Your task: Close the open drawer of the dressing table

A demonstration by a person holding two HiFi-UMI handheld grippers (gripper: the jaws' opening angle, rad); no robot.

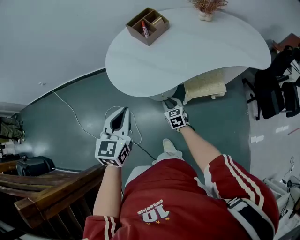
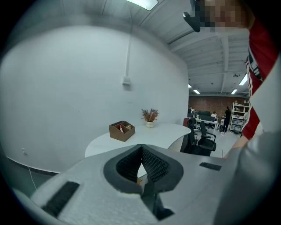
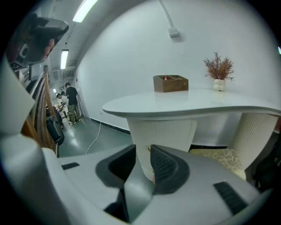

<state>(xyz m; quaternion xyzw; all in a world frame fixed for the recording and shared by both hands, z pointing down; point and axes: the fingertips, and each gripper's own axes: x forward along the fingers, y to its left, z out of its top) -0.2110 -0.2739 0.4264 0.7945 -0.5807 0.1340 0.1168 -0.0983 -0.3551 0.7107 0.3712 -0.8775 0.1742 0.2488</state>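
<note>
Your left gripper (image 1: 123,111) hangs over the green floor, well short of the dressing table (image 1: 197,51), and in its own view the left gripper (image 2: 141,148) has its jaws pinched together at the tips with nothing in them. Your right gripper (image 1: 174,98) is tucked just under the near edge of the tabletop. In the right gripper view, the right gripper (image 3: 142,149) shows a narrow gap between its jaws, aimed straight at the white ribbed pedestal (image 3: 160,132) where the drawer sits. A tiny gold knob (image 3: 149,149) shows right at the jaw tips, but I honestly can't tell if it's touching or how far out the drawer is. On top are a wooden organizer box (image 1: 147,26) and a little vase of dried flowers (image 1: 206,8). A cushioned stool (image 1: 204,84) is parked under the table, just beside your right gripper.
</note>
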